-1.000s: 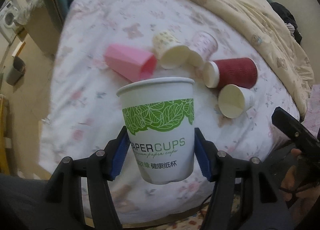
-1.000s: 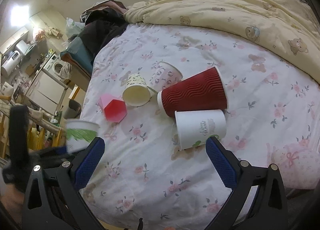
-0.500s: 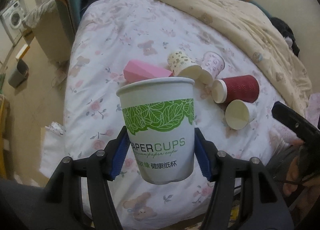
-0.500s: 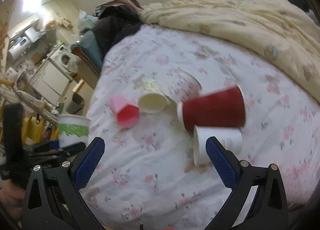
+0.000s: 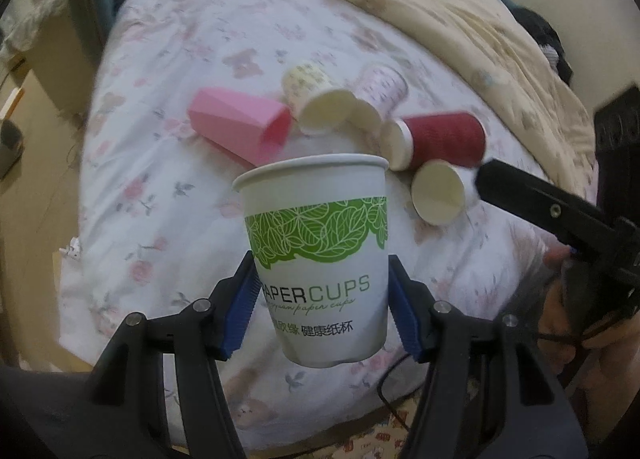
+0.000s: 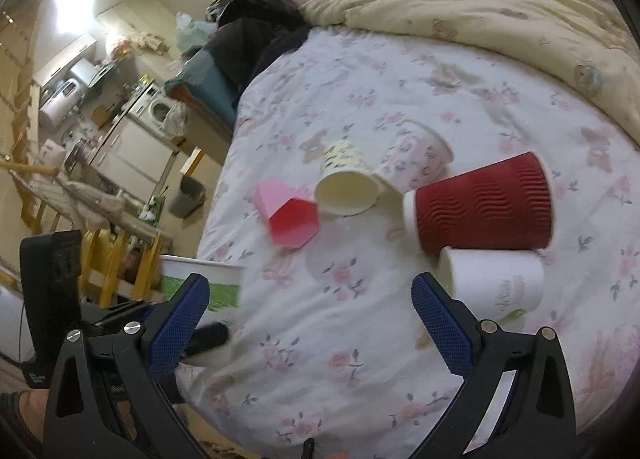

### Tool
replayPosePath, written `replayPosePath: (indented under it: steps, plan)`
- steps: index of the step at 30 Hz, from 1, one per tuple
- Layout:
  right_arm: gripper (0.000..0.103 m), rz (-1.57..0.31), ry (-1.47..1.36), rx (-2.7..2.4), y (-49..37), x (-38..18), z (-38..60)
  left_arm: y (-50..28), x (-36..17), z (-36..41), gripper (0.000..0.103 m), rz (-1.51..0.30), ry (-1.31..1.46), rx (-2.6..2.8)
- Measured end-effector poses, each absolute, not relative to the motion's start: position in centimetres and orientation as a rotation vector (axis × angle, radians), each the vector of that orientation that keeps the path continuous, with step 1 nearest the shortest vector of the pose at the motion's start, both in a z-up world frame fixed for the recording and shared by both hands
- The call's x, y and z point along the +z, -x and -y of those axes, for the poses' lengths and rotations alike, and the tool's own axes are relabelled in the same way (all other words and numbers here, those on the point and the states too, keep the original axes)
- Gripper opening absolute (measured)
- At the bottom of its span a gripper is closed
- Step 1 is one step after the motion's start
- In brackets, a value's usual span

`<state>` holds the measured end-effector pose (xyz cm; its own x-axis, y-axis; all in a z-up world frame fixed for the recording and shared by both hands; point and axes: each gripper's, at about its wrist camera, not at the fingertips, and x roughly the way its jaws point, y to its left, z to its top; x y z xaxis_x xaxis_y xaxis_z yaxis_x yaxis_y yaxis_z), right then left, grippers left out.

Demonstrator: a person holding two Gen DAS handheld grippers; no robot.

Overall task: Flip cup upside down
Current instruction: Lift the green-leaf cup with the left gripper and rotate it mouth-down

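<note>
My left gripper is shut on a white paper cup with a green leaf band. It holds the cup upright, mouth up, above the near edge of the bed. The cup also shows at the left of the right wrist view. My right gripper is open and empty, low over the near part of the bed; one of its fingers shows at the right of the left wrist view.
Several cups lie on their sides on the floral sheet: a pink faceted one, a cream one, a floral one, a red ribbed one and a white one. A yellow quilt lies behind.
The left gripper has swung with its cup, so the lying cups now look nearer and more central. The right gripper has moved closer to the bed. Both grips are unchanged.
</note>
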<state>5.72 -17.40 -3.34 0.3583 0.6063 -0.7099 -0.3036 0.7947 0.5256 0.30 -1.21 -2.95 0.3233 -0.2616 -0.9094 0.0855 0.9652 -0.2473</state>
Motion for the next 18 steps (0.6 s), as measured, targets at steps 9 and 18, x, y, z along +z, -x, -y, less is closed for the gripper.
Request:
replayPosePath:
  steps: [9,18]
  plan:
    - [0.103,-1.096,-0.292,0.672,-5.1,-3.9,15.7,0.9,-2.7,4.6,0.057,-1.219,0.072,-0.358]
    - [0.103,-1.11,-0.308,0.639,-5.5,-4.4,16.3,1.5,-1.6,5.4,0.056,-1.175,0.05,-0.413]
